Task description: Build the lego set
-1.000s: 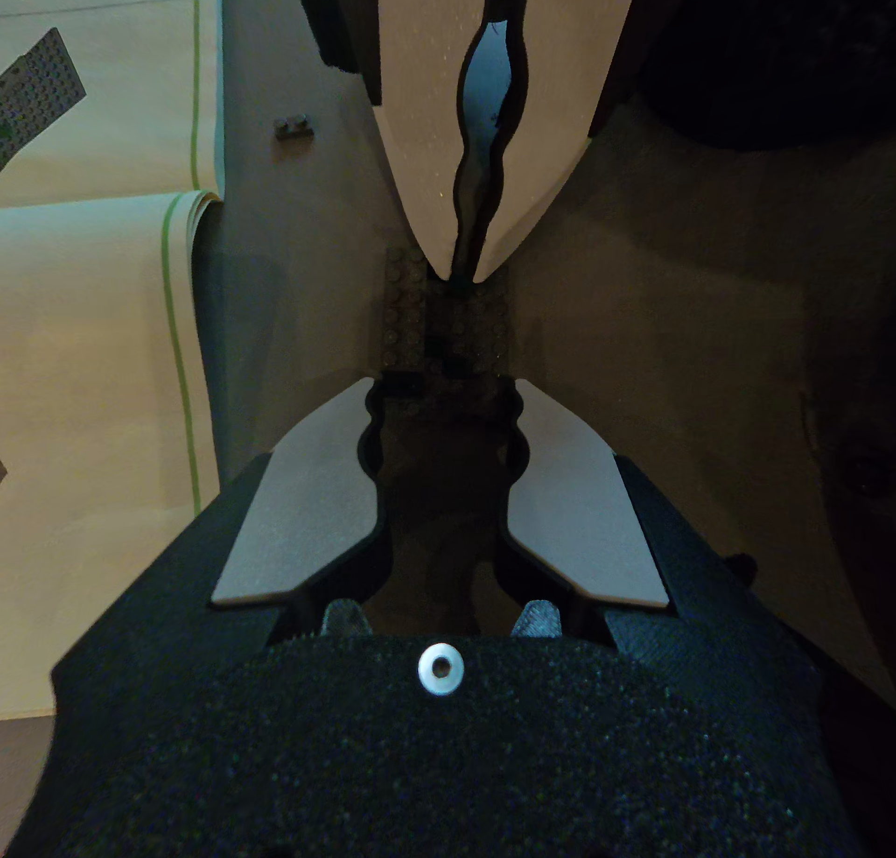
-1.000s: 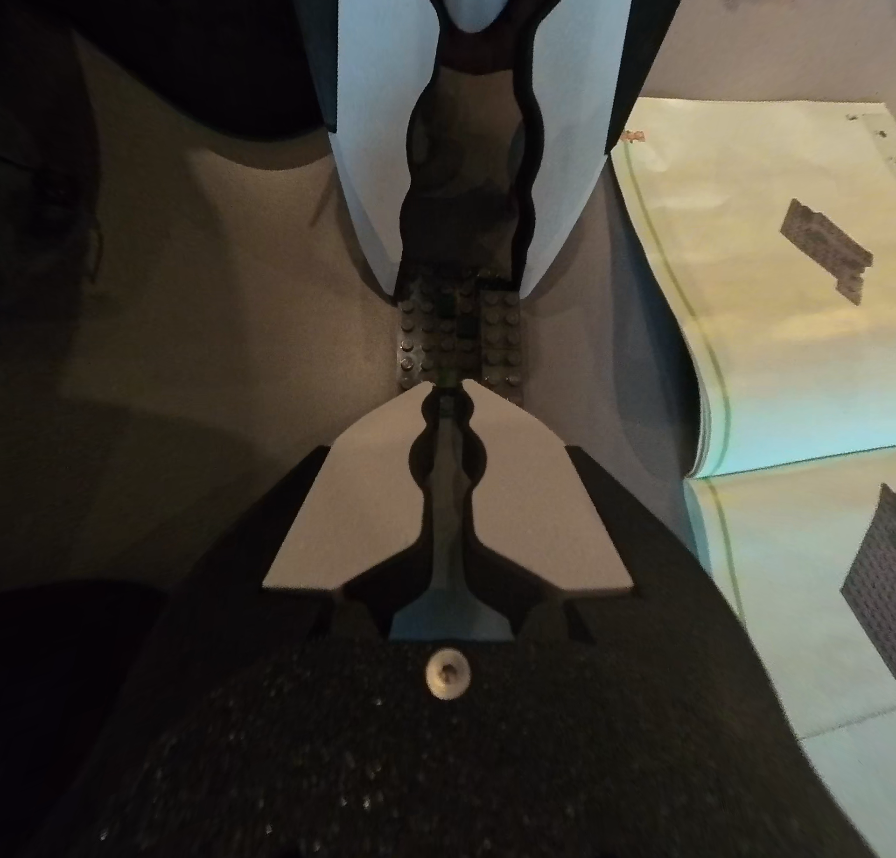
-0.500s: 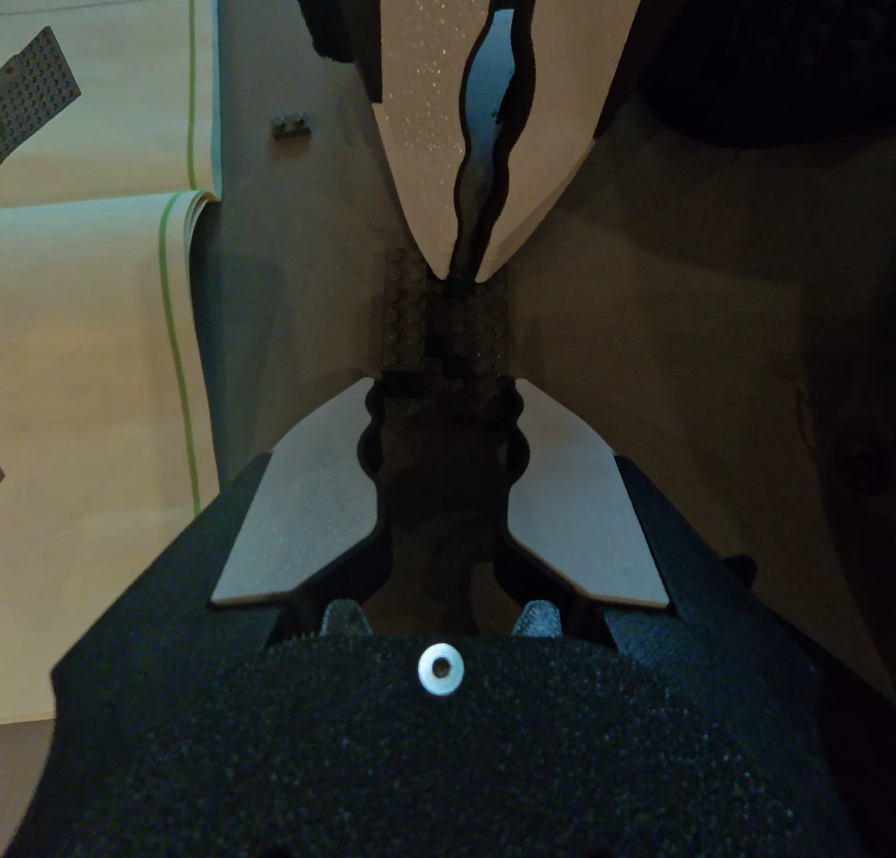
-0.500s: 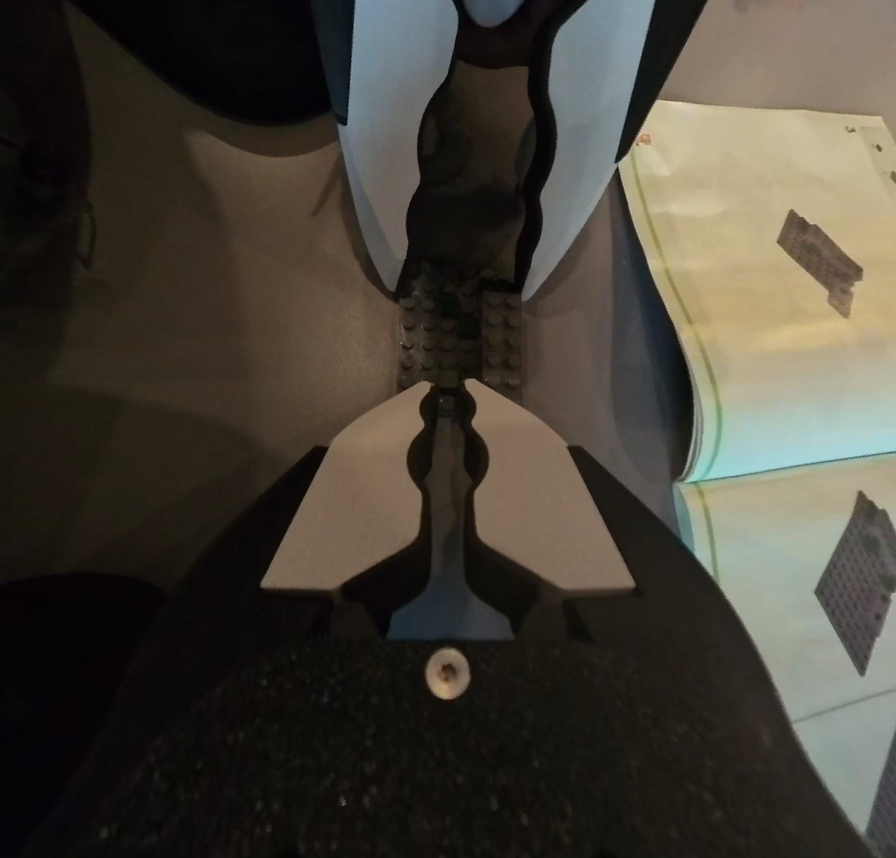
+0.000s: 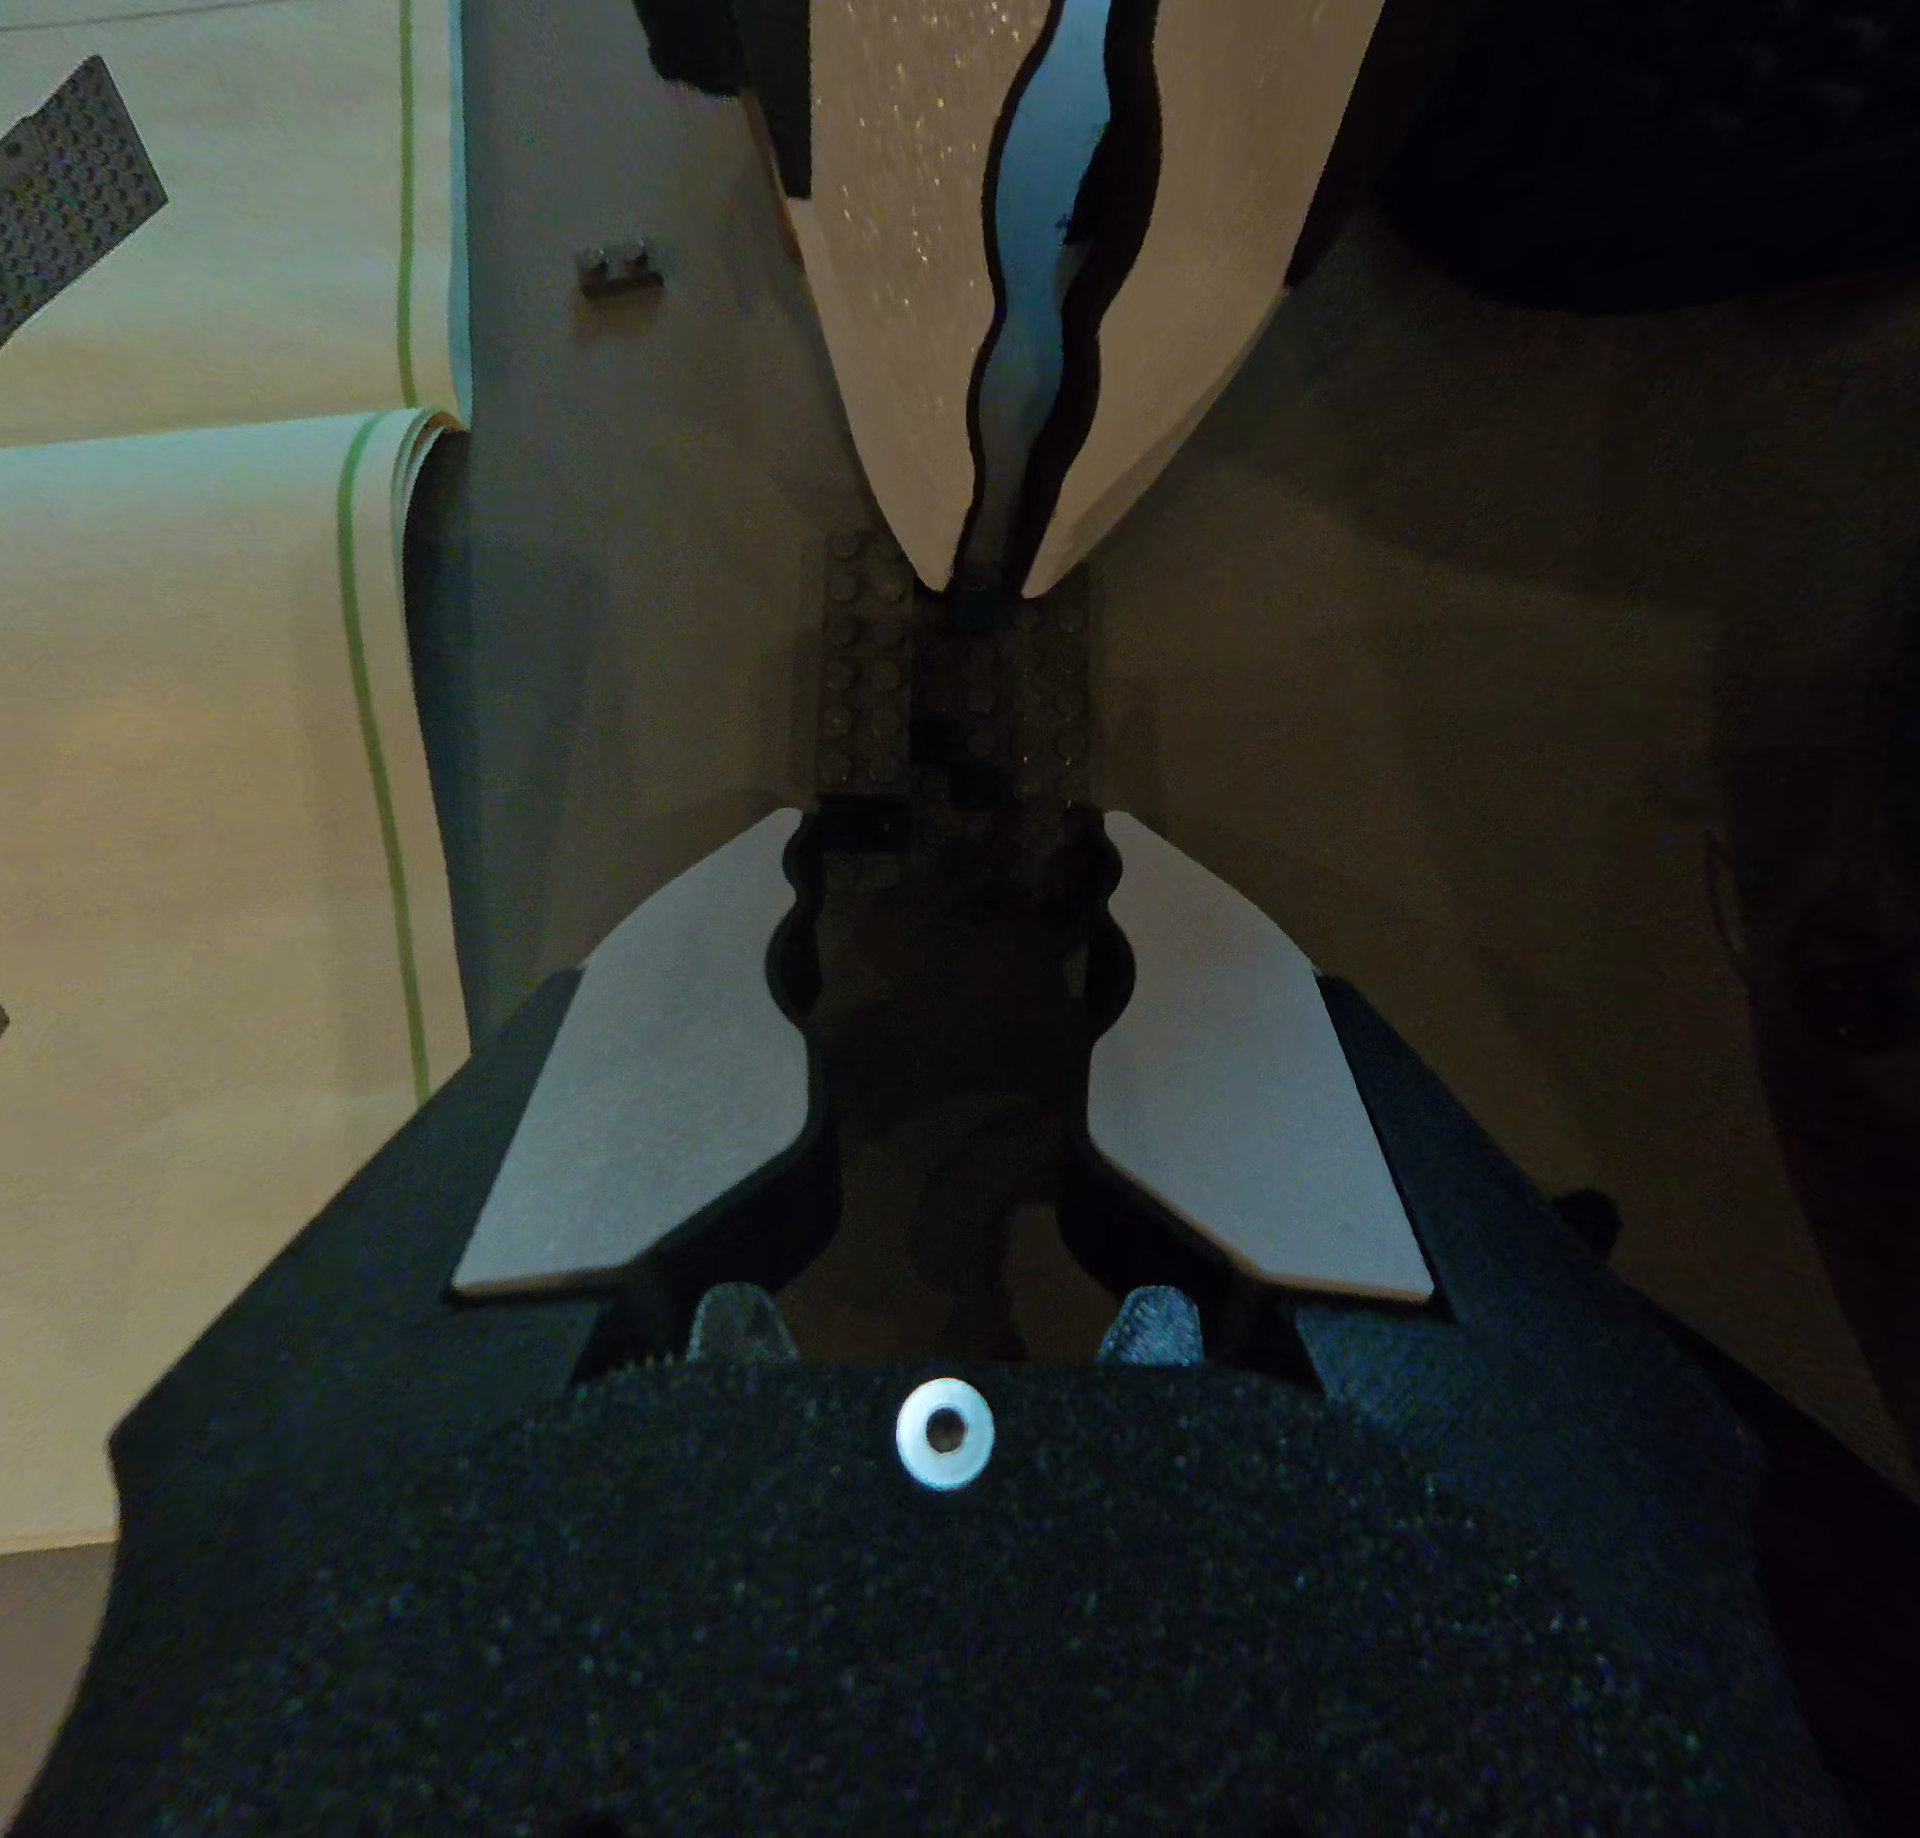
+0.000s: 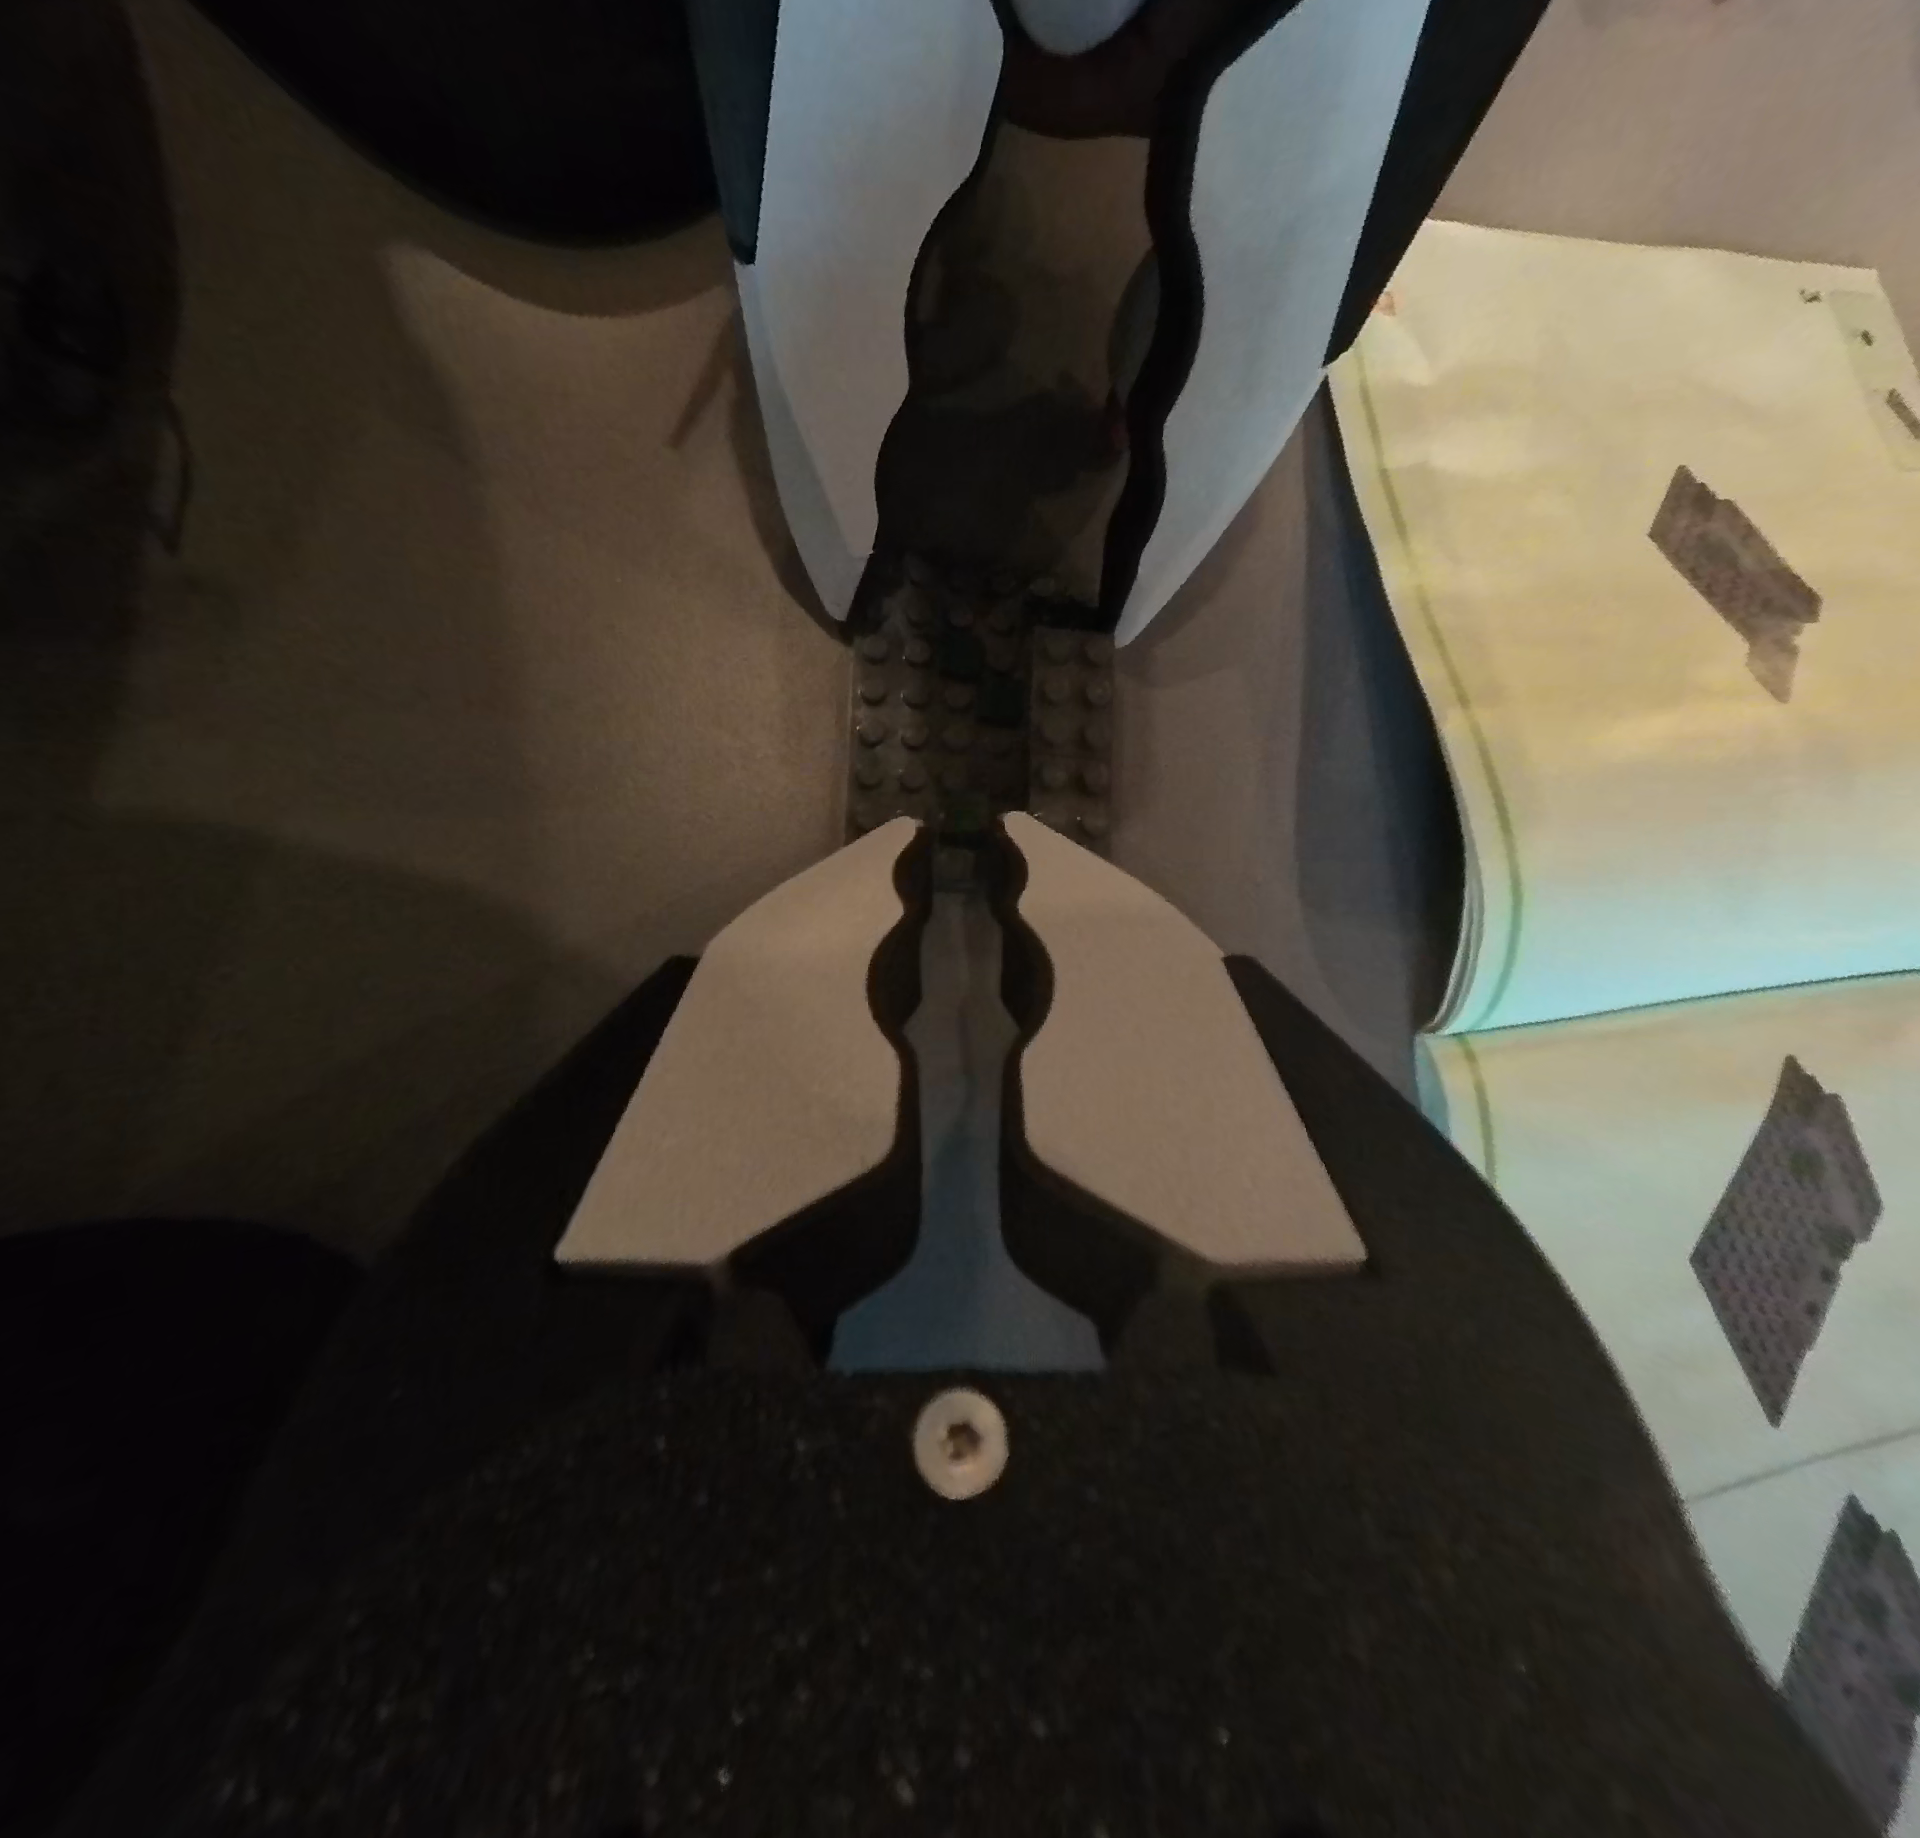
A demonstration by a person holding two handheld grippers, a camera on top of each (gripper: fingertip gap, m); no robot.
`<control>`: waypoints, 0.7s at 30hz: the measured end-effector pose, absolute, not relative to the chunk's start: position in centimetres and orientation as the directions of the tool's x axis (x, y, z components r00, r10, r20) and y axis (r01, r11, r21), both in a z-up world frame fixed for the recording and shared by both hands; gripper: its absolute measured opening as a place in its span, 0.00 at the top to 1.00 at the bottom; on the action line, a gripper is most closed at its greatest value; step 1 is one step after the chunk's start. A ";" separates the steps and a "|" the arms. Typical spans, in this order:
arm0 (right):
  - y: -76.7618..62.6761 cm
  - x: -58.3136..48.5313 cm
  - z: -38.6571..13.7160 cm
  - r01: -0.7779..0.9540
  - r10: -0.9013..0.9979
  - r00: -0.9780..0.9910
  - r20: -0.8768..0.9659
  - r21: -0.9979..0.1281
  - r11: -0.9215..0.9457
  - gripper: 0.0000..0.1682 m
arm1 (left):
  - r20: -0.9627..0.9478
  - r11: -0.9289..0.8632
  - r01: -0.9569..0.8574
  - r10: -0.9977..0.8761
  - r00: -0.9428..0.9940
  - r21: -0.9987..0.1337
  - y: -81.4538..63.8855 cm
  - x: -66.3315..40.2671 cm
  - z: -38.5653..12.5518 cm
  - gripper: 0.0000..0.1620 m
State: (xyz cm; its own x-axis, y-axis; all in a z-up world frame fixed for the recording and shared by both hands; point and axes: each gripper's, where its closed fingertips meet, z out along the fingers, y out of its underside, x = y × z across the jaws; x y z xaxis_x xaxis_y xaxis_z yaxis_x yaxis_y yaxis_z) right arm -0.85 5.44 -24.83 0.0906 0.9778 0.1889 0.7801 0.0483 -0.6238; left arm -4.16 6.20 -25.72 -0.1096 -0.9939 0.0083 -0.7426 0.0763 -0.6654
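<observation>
1. Left wrist view: instruction booklet point(image 5: 197, 749) lies left of the studded grey plate point(image 5: 951, 687); a small loose brick point(image 5: 620, 271) sits between booklet and plate, farther off.
2. Left gripper point(image 5: 951, 822), jaws parted, straddles the plate's near end.
3. Right gripper point(image 5: 982, 583), jaws pinched on a small dark piece point(image 5: 980, 604), presses onto the plate's far end.
</observation>
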 end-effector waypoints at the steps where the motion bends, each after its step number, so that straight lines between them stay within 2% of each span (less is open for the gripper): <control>1: 5.4 -0.8 -24.9 0.781 0.978 0.090 0.187 -0.622 0.048 0.94 | 0.008 0.076 -0.743 -0.994 -0.109 -0.665 6.2 -4.2 -25.7 0.69; 21: 5.2 -0.8 -24.1 0.748 0.982 0.103 0.159 -0.663 0.029 0.92 | -0.007 0.089 -0.732 -0.993 -0.115 -0.675 6.2 -4.2 -25.7 0.69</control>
State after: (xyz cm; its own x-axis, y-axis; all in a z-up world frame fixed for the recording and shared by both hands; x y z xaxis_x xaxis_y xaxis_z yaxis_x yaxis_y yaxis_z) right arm -0.83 5.19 -24.06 0.1032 0.9819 0.1588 0.7481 0.0286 -0.6629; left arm -4.16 6.19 -25.68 -0.1147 -0.9934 -0.0068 -0.7322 0.0891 -0.6753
